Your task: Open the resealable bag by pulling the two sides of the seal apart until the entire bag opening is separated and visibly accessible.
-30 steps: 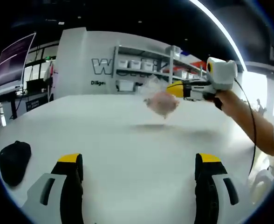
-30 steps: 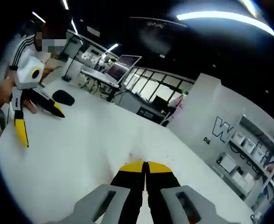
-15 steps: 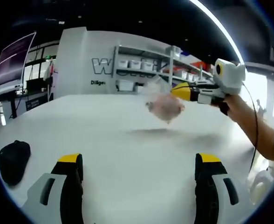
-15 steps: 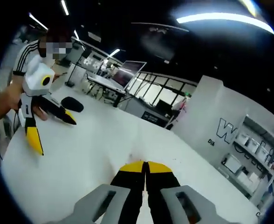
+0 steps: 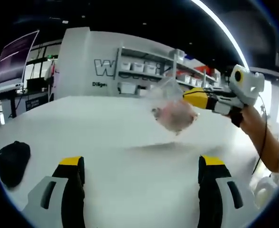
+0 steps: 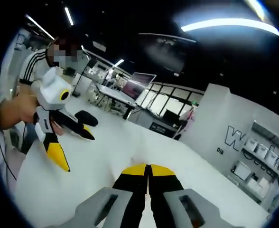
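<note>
- Right gripper (image 5: 189,96), left gripper view: shifted rightward and nearer, carrying the resealable bag (image 5: 175,114) with it.
- Left gripper (image 6: 75,147), right gripper view: now larger, closer, further toward centre.

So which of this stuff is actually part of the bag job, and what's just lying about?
Part of the job:
- resealable bag, held off the table
- right gripper, shut on its top edge
- left gripper, open, apart from the bag

Lying about:
- black object on the white table
- wall shelves with bins
</note>
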### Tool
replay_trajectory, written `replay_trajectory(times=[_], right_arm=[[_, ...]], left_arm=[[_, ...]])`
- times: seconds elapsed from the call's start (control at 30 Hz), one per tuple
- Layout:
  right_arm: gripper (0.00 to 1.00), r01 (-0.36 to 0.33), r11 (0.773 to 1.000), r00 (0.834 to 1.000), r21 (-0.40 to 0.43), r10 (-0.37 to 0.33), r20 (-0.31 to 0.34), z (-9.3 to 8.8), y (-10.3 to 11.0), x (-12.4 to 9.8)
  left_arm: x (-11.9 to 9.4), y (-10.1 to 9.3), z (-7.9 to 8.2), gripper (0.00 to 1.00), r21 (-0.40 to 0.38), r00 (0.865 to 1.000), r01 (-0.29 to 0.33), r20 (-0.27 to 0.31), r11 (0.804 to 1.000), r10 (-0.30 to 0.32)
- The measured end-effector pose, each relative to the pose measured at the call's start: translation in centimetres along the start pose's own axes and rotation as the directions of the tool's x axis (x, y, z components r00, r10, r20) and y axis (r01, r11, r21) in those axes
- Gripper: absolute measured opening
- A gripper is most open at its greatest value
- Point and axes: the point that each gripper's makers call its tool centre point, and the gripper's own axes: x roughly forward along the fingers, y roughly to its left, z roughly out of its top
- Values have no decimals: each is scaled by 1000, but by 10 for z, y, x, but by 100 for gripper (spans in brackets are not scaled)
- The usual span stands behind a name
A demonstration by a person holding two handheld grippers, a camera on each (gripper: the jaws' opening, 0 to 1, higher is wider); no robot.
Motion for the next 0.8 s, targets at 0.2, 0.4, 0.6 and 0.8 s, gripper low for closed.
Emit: replay_trajectory(times=[0.2,0.4,0.6,0.8], right_arm=[[0,-17,1000,1000,20,17,7,0,10,-1],[0,-26,999,1000,36,25,19,0,19,-4],[0,-41,998,999,56,39,37,2,32,-9],[0,-50,997,998,65,47,51,3,41,-16]], left_arm=[[0,0,1,99,-3,1000,3,2,1000,-3],[0,-1,0,99,-2,1000,5,1,1000,-5],[0,-2,0,99,0,1000,5,1,1000,-5],[0,-3,0,98,-4,1000,7,6,1000,-7]])
